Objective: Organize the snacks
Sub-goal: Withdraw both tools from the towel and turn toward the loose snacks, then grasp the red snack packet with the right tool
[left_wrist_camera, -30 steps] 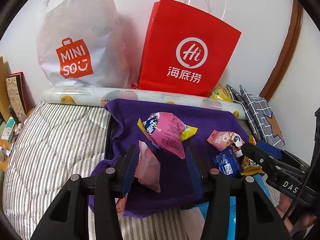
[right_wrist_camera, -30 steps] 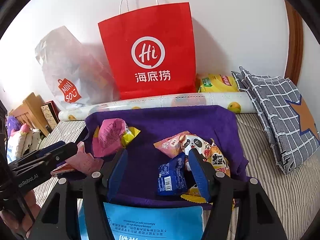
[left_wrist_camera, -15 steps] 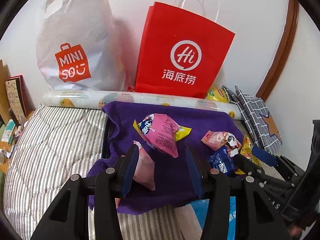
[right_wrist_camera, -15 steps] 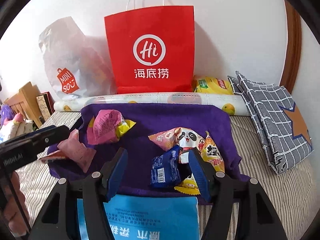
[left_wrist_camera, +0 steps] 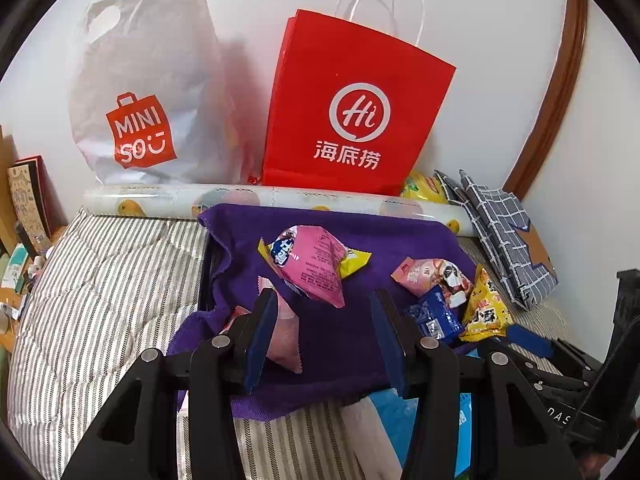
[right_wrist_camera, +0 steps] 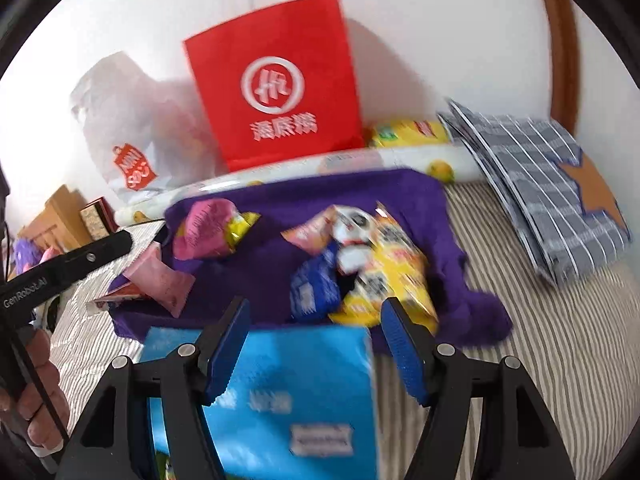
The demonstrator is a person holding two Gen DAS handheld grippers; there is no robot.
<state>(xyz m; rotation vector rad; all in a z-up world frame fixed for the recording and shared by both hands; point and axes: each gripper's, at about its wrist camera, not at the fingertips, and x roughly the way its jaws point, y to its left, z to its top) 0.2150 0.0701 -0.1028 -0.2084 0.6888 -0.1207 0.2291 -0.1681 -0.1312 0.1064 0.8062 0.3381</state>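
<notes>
Crinkly foil snack packets (left_wrist_camera: 310, 268) on nubby purple towel (left_wrist_camera: 336, 344), both claws agape.

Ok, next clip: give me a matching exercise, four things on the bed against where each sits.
Things:
1. red paper bag
2. big pink packet
3. blue packet
4. checked cloth

Places:
A. right part of the purple towel, by the yellow packet
B. off the towel, far right
C. against the wall
D. middle of the towel

Pairs: 1-C, 2-D, 3-A, 4-B
</notes>
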